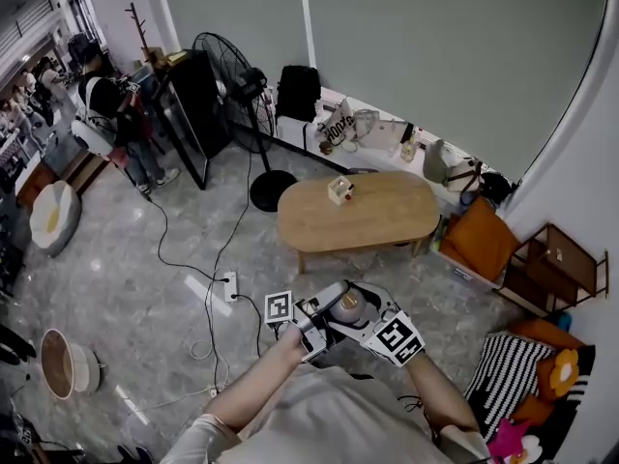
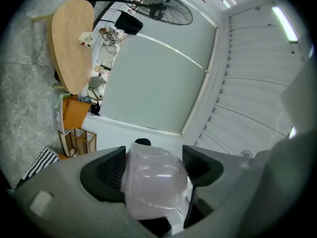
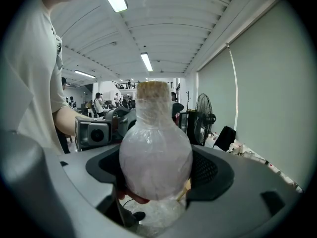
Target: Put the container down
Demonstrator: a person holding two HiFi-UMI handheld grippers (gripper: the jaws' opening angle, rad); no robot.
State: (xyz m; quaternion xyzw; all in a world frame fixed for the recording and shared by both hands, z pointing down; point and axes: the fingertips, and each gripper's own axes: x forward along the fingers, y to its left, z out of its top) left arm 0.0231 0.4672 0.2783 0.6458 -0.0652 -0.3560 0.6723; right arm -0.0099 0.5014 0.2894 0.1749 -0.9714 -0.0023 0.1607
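Close before the person's chest, high above the floor and well apart from the oval wooden worktop, the film-wrapped, flask-shaped container is clamped on its rounded body by the left hand-held gripper and the right hand-held gripper alike. It looks light, probably fragile, the wrap slippery; the belly seems the surest hold

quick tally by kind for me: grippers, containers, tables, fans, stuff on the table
grippers: 2 (left gripper, right gripper)
container: 1, gripped by both
wooden table: 1
fan: 1
small box on the table: 1
total: 6
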